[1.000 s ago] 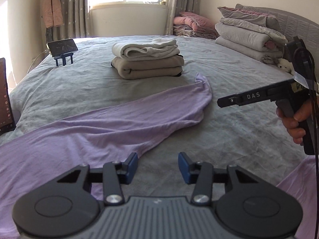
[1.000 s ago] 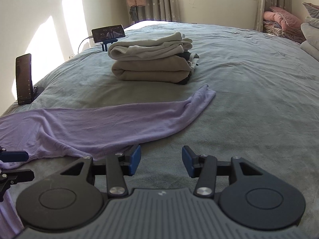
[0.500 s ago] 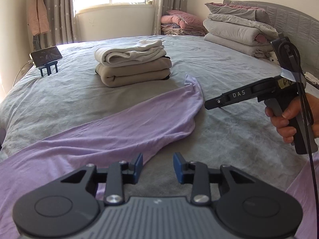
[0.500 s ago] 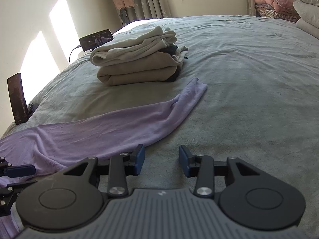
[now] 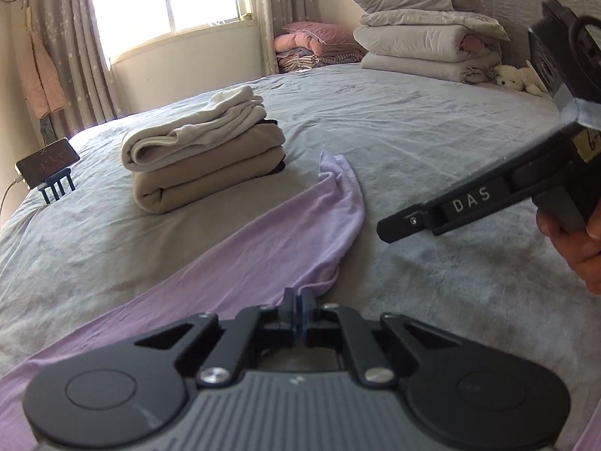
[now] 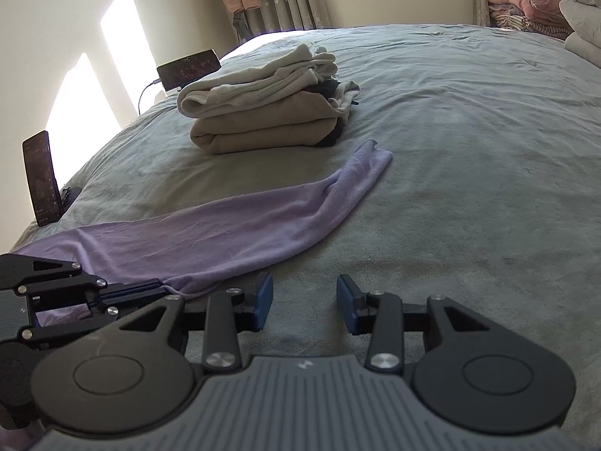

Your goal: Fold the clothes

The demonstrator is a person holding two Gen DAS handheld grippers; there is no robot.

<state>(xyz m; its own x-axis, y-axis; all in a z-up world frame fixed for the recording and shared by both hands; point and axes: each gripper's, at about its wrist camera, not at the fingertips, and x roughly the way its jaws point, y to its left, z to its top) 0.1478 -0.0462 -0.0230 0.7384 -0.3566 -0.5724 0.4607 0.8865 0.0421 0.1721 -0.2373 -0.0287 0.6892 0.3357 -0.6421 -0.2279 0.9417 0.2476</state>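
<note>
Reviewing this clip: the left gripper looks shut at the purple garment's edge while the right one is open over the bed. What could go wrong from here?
1. The left gripper pinches only the thin edge of the purple garment; a pull may slip it free.
2. The right gripper is open over bare bedcover, so a one-sided lift could bunch the cloth.
3. The sleeve tip lies near the folded stack; dragging may disturb it.

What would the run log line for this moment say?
left tongs: shut on purple garment edge | right tongs: open, over bedspread, empty | folded stack: behind garment
</note>
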